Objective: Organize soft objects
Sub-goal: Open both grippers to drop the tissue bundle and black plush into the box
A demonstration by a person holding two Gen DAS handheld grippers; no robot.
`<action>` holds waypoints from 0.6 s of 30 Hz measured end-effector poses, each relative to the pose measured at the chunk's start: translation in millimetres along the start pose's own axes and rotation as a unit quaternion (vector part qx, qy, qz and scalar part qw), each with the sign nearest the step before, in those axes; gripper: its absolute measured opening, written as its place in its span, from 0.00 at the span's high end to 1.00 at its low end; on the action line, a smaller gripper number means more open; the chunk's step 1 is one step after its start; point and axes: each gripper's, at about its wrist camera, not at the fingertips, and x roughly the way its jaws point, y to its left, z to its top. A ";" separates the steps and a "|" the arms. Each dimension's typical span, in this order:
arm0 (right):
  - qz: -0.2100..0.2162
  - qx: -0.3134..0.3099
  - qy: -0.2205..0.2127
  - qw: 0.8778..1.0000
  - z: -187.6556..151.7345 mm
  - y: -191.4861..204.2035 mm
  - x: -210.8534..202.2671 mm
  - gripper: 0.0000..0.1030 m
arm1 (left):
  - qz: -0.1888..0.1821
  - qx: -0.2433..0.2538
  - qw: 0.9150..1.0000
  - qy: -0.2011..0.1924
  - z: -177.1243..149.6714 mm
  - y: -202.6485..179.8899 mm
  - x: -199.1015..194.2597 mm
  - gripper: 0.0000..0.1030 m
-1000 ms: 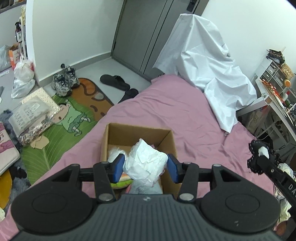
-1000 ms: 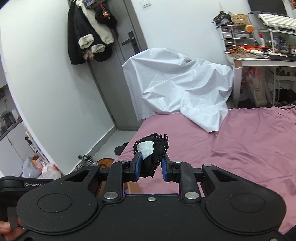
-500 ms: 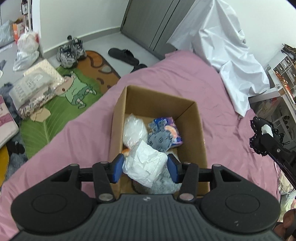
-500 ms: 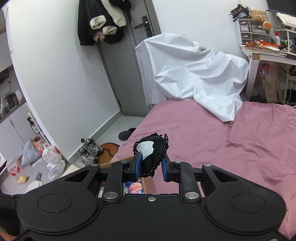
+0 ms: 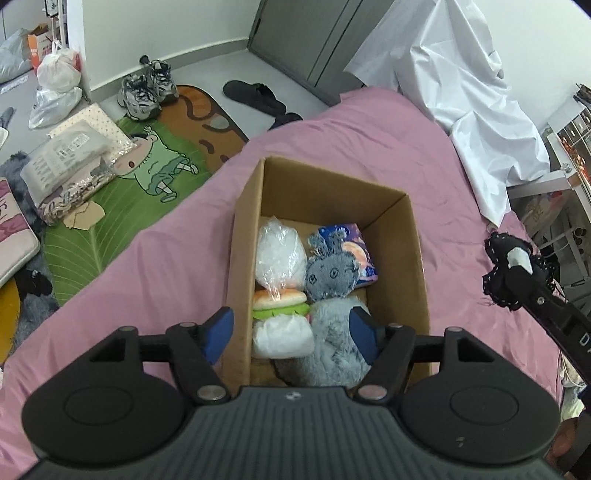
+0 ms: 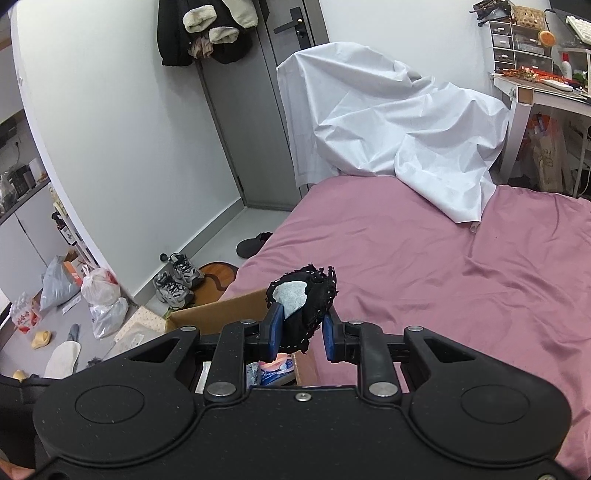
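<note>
left gripper (image 5: 290, 332): fingers spread wide, released, above the near end of the open brown cardboard box (image 5: 417, 258) on the pink bed sheet (image 5: 155, 266) | crumpled white bundle (image 5: 282, 336) lies inside, beside the grey plush toy (image 5: 332, 275) | right gripper (image 6: 301, 330): fingers clenched on a black lace-edged cloth pad (image 6: 306, 306), right of the box

home bedroom | bed (image 6: 461, 266) under pink sheet | sneakers (image 5: 146, 88) and cartoon rug (image 5: 147, 177) on floor | coats (image 6: 207, 29) hung by grey door (image 6: 266, 92) | cluttered desk (image 6: 543, 88) in corner
</note>
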 end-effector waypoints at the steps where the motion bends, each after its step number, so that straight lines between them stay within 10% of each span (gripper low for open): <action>1: 0.002 -0.001 0.000 1.000 0.0 0.4 -0.5 0.78 | 0.000 -0.002 1.000 0.000 0.7 0.7 -1.4 0.34; 9: 0.021 -0.019 0.012 1.000 -3.3 7.4 1.9 0.75 | 0.007 -0.013 1.000 -0.017 5.3 4.2 -15.5 0.34; 18: 0.044 -0.034 0.028 0.998 -4.6 15.3 -1.4 0.47 | 0.013 -0.007 0.999 -0.037 8.0 -0.9 -41.8 0.34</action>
